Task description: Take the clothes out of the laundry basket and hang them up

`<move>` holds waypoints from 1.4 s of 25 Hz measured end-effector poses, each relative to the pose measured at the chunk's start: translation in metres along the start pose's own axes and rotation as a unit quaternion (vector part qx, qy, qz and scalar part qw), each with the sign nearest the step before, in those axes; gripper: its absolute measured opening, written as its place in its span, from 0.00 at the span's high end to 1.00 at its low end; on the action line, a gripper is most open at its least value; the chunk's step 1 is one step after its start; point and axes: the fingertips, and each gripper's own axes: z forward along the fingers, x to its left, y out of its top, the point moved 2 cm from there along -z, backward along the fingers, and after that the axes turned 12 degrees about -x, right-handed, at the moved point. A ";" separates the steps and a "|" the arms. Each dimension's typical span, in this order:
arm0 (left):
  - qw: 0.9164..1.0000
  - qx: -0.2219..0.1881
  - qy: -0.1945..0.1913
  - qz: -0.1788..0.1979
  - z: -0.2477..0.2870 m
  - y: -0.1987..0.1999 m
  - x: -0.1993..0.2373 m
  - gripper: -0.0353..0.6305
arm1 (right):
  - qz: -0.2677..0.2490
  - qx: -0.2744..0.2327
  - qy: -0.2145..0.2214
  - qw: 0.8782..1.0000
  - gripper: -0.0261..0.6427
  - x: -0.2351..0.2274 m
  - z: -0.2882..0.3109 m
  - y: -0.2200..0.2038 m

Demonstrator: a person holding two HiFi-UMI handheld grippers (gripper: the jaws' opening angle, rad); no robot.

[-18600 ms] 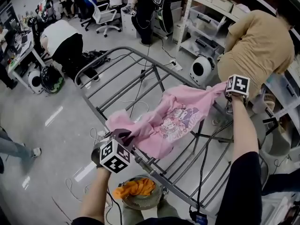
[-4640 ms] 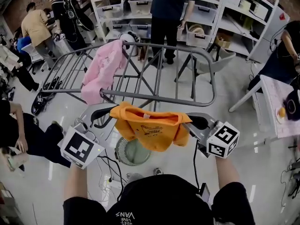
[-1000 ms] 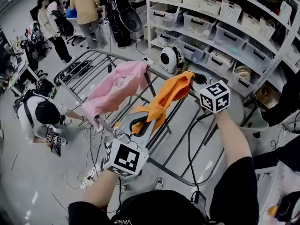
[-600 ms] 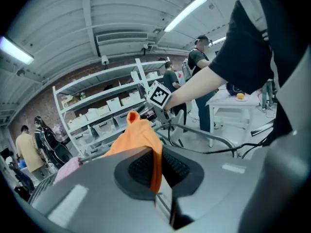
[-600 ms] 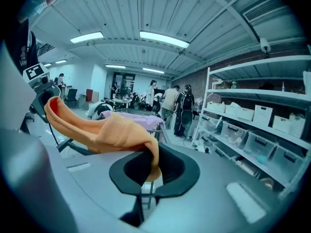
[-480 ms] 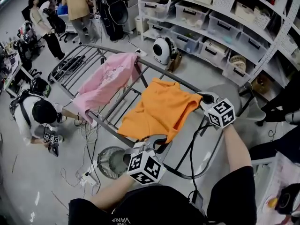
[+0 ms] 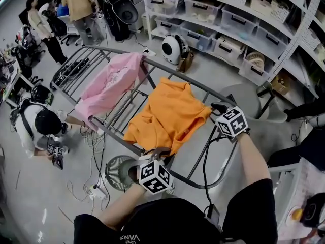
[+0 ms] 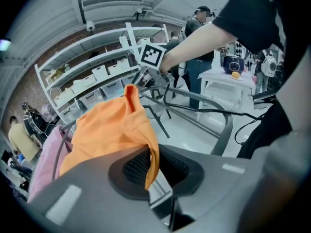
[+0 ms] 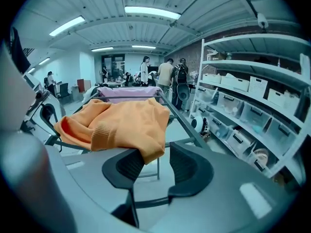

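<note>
An orange shirt lies spread over the bars of a grey drying rack, beside a pink garment hung further left. My left gripper is at the shirt's near hem. In the left gripper view it is shut on a fold of the orange shirt. My right gripper is at the shirt's right corner. Its jaws have just been opening and stand apart, with the orange shirt's hem draped against one pad. The round laundry basket sits on the floor under the rack.
White shelving with storage bins runs along the back and right. A person crouches on the floor at left, and others stand at the far back. A white round device and cables lie on the floor by the rack.
Both grippers have come down toward the rack. The orange shirt, held up and bunched a second ago, now lies flat over the bars.
</note>
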 end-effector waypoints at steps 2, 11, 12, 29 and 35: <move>1.000 0.007 0.000 -0.006 -0.006 -0.010 0.001 0.90 | -0.010 0.021 0.002 1.000 0.71 -0.004 -0.006 -0.005; 0.998 0.009 0.056 -0.035 -0.039 -0.034 0.033 0.79 | -0.025 0.067 -0.048 0.996 0.67 -0.052 -0.044 -0.009; 0.997 0.005 0.069 -0.036 -0.041 -0.034 0.041 0.79 | -0.018 0.061 -0.059 0.996 0.67 -0.059 -0.048 -0.004; 0.996 0.077 0.044 0.011 -0.013 -0.053 0.123 0.59 | 0.069 0.042 -0.020 0.997 0.67 -0.025 0.119 0.096; 0.997 0.072 0.034 -0.011 -0.008 -0.057 0.124 0.60 | 0.037 0.074 0.014 0.997 0.67 0.001 0.169 0.102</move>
